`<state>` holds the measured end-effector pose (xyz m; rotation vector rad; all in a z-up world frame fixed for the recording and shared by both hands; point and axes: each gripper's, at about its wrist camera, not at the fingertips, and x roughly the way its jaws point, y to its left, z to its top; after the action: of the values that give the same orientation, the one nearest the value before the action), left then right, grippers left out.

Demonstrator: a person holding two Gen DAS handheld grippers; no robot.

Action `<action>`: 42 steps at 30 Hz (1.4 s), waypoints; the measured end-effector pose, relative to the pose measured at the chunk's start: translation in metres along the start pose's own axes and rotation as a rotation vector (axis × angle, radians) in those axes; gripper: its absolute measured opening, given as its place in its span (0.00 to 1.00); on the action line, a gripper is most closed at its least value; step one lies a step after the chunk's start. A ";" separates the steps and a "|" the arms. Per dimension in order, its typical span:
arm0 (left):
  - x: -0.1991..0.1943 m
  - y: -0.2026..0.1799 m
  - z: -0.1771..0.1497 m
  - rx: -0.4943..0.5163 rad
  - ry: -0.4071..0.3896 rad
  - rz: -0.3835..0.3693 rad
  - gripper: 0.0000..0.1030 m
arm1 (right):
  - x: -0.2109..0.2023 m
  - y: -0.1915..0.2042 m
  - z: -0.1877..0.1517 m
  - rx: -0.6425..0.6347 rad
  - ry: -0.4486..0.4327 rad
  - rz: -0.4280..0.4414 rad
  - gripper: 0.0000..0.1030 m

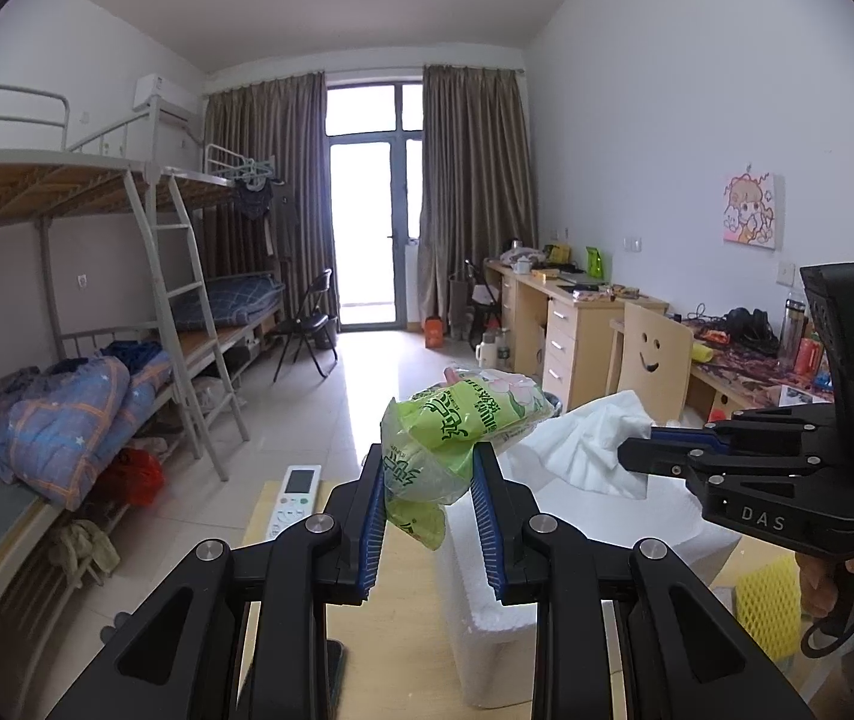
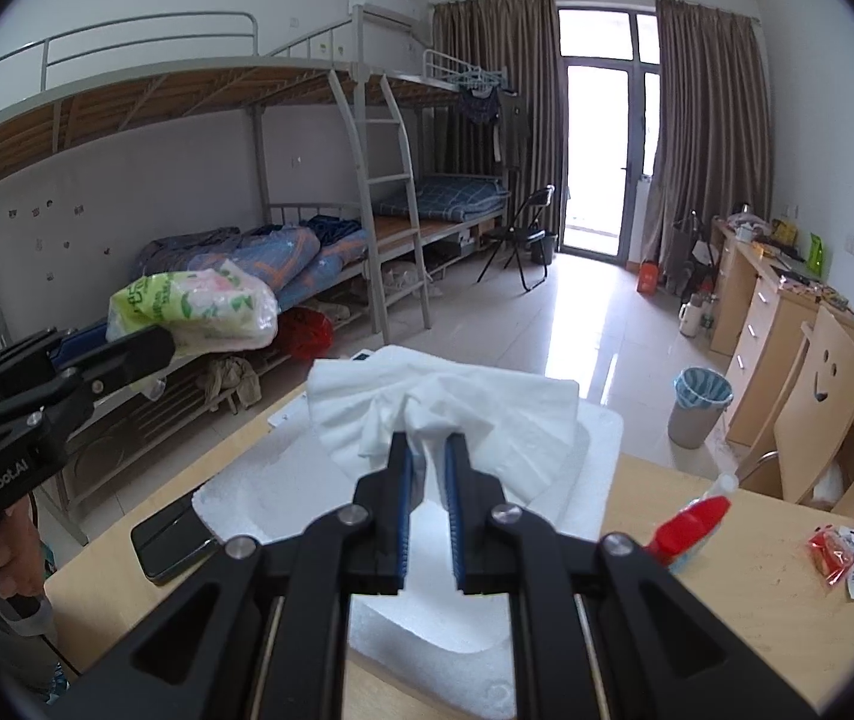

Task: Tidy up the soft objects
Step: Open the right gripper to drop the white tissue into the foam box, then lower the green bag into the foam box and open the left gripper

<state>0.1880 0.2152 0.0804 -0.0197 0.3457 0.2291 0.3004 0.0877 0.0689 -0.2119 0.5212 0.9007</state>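
Two grippers clamp crinkly green plastic pack [image 1: 457, 438], soft creased tissue [image 2: 445, 414]

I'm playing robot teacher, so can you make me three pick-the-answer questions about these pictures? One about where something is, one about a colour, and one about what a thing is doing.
1. Where is the phone?
A. on the table beside the foam tray
B. in the bin
C. on the bed

2. What colour is the packet in the left gripper?
A. purple
B. green and white
C. black

3. What is the tissue doing?
A. lying flat
B. pinched in the right gripper's jaws
C. sitting in the bin

Answers: 1 A, it lies on the table at the tray's left edge; 2 B, its wrapper shows green print; 3 B, the jaws squeeze its bunched middle.
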 end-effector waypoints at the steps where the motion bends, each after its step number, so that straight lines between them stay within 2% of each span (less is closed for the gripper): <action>1: 0.001 0.001 0.001 -0.004 0.000 0.001 0.28 | 0.000 0.001 0.000 0.000 0.002 -0.001 0.22; 3: 0.002 0.000 0.003 -0.007 0.000 -0.003 0.28 | 0.001 0.001 0.001 -0.003 0.009 -0.001 0.71; 5: 0.001 -0.001 0.002 -0.005 0.001 -0.005 0.28 | -0.001 0.001 0.002 0.003 0.000 0.001 0.81; 17: 0.006 -0.002 0.003 0.000 0.016 -0.024 0.28 | -0.015 -0.001 0.003 0.009 -0.028 0.008 0.81; 19: 0.005 -0.004 0.004 0.003 0.014 -0.029 0.28 | -0.019 -0.003 0.004 0.008 -0.035 -0.005 0.86; 21: 0.005 -0.005 0.003 0.006 0.015 -0.034 0.28 | -0.021 -0.002 0.005 0.012 -0.045 -0.007 0.97; 22: 0.005 -0.005 0.003 0.008 0.017 -0.035 0.28 | -0.024 -0.003 0.006 0.016 -0.055 -0.010 1.00; 28: 0.008 -0.011 0.004 0.018 0.014 -0.038 0.28 | -0.043 -0.010 0.007 0.026 -0.104 -0.038 1.00; 42: 0.025 -0.044 0.007 0.070 0.031 -0.111 0.28 | -0.074 -0.017 -0.006 0.006 -0.139 -0.122 1.00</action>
<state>0.2234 0.1780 0.0778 0.0262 0.3820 0.1069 0.2746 0.0239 0.1016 -0.1724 0.3780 0.7886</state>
